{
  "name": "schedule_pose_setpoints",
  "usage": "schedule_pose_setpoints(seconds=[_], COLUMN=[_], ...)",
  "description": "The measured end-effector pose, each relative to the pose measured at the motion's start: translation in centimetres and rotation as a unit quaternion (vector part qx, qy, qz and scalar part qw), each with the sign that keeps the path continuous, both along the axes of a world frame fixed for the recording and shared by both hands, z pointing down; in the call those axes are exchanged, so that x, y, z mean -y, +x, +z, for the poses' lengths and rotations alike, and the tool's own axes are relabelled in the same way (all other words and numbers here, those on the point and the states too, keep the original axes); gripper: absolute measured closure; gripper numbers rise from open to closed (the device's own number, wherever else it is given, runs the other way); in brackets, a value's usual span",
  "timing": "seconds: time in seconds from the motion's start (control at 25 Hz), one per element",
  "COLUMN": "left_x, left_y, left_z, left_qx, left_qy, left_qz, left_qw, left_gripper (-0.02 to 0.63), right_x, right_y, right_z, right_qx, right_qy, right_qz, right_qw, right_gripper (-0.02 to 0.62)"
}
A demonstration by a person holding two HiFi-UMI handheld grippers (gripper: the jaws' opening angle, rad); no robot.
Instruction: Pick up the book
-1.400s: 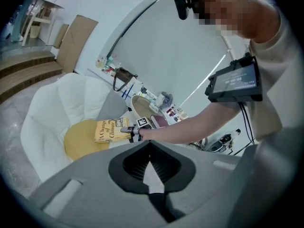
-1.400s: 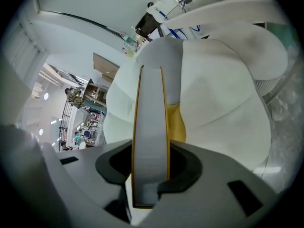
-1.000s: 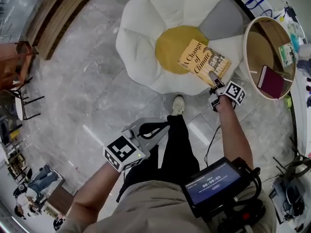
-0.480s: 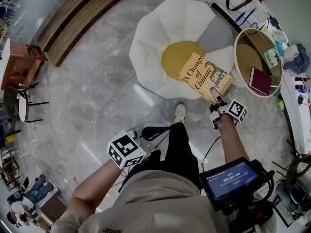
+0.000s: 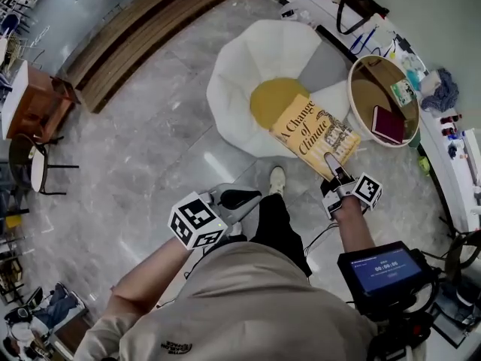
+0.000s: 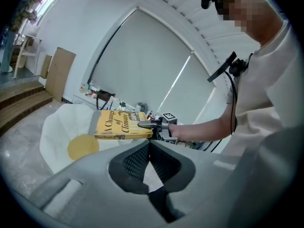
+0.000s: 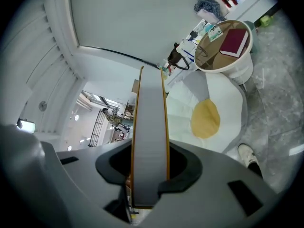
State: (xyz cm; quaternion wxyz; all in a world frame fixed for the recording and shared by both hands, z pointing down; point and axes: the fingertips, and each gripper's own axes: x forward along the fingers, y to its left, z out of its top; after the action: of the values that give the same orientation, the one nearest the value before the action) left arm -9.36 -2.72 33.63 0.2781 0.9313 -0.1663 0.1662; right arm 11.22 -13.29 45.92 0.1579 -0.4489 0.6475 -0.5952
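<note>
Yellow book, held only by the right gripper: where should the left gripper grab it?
Likely mid-spine, from the left: the book juts out flat from the right gripper, clamped at one end, and its spine faces the left gripper, whose jaws are shut.

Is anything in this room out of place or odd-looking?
Only one thing: the yellow book lies on nothing. The right gripper pinches it at one edge and holds it in the air above the white flower-shaped cushion. Nothing looks spilled or damaged.
</note>
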Motion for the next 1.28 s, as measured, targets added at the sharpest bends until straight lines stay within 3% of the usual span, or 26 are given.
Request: schedule_pose_setpoints(seconds=[0.44, 0.72, 1.28], left_x=[-4.2, -9.7, -8.5], left_y=[-0.7, -3.9, -3.0], left_z=[-3.5, -5.2, -4.7], left_qx=[-0.010, -0.014, -0.019], left_qy=[0.037, 0.057, 0.059], left_qz=[0.011, -0.001, -0.002], left_qw=[0.9992, 0.9983, 0.9981], left_gripper=[0.598, 0.598, 0.598], right_x=[-8.4, -16.0, -16.4], right_y=[-2.9, -6.2, -6.7], right_z=[-8.1, -11.6, -12.7], right_qx=[0.025, 0.029, 0.036], right_qy=[0.038, 0.060, 0.074], right_qz=[0.001, -0.003, -0.013], right_qw=[0.999, 0.998, 0.997], right_gripper=[0.449, 0.449, 0.449])
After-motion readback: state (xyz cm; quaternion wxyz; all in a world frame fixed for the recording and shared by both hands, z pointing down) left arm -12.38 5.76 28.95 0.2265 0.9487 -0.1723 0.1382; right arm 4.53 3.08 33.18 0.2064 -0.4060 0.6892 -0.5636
